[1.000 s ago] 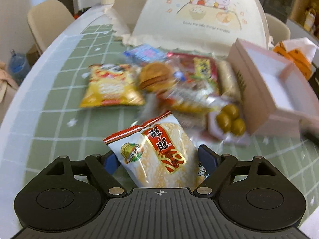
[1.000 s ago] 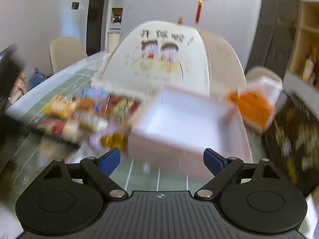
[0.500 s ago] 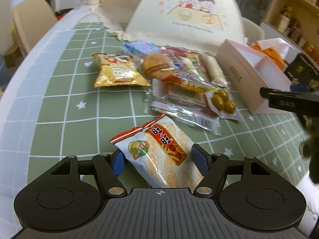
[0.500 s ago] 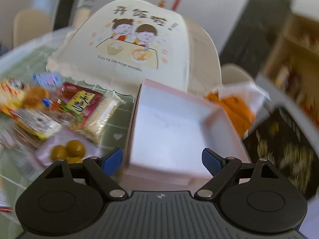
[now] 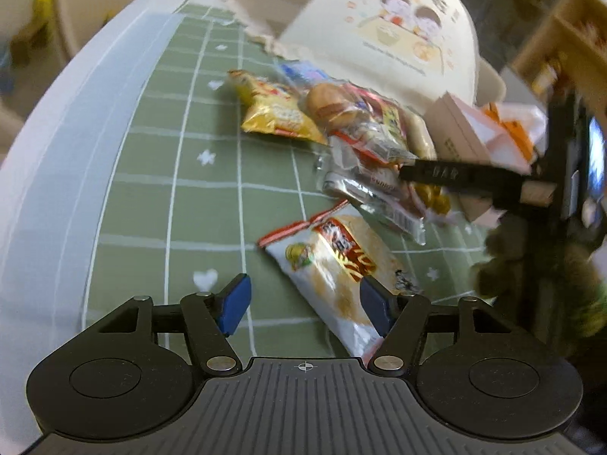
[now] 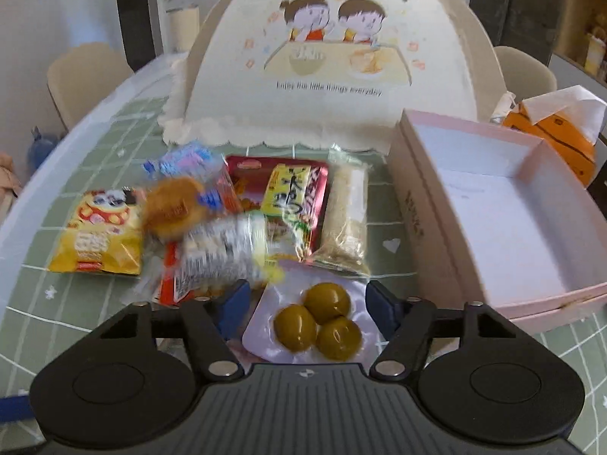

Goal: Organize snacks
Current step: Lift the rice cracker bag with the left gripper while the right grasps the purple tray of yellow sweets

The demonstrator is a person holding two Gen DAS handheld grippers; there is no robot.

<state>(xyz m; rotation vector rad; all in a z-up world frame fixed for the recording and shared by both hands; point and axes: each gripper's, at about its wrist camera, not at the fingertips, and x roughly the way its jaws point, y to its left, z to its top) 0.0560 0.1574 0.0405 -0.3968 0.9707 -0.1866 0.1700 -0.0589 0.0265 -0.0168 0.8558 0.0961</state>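
Note:
A pile of snack packets lies on the green checked tablecloth. My left gripper is open; a white rice cracker packet lies on the cloth against its right finger. My right gripper is open, its fingers either side of a clear pack of green olives. Behind it lie a yellow chip bag, a wrapped bun, a red-yellow packet and a pale grain bar. An open, empty pink box stands to the right. The right gripper shows in the left wrist view.
A cream food cover with a cartoon print stands behind the snacks. An orange tissue holder sits behind the box. The table's white rim curves along the left. Chairs stand beyond the table.
My left gripper has let go of the rice cracker packet, opened and shifted left. My right gripper has swung left from the pink box to the olive pack.

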